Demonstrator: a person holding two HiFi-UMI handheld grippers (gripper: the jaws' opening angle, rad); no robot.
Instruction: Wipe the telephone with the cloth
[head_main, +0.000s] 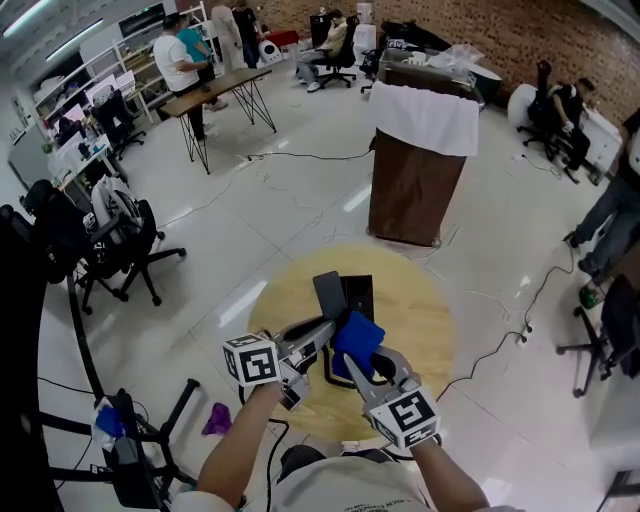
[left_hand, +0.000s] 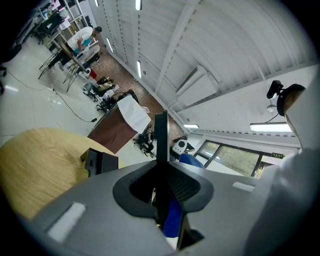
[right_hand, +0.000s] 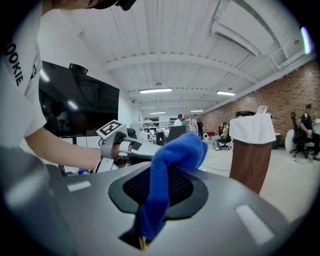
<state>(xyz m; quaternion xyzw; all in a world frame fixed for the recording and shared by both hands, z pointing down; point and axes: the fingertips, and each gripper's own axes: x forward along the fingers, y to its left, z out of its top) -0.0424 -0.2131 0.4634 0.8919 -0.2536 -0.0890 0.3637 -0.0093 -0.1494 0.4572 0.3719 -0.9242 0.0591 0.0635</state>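
Table: The round wooden table (head_main: 440, 330) is the biggest thing here. It is low down in front of the person.

Telephone: The black telephone (head_main: 362, 290) sits near the middle of the table. I think it will need a wipe too.

Left gripper: The left gripper (head_main: 322, 330) has its jaws pinching a flat dark piece and holds it up over the table. It should hold tight and not shake, so the piece does not slip when the cloth pushes on it.

Right gripper: The right gripper (head_main: 360, 358) has its jaws squeezed on the cloth. It is just beside the left one.

Handset: The flat dark piece (head_main: 328, 293) looks like the telephone's handset. It stands on its edge between the left jaws. I think it is the part to clean now.

Cloth: The blue cloth (head_main: 357, 338) puffs out past the right jaws, close to the handset. I cannot tell if they touch. Rub with the soft puffy part, not the hard jaws. Go slowly along the handset, then turn it and do the other side.
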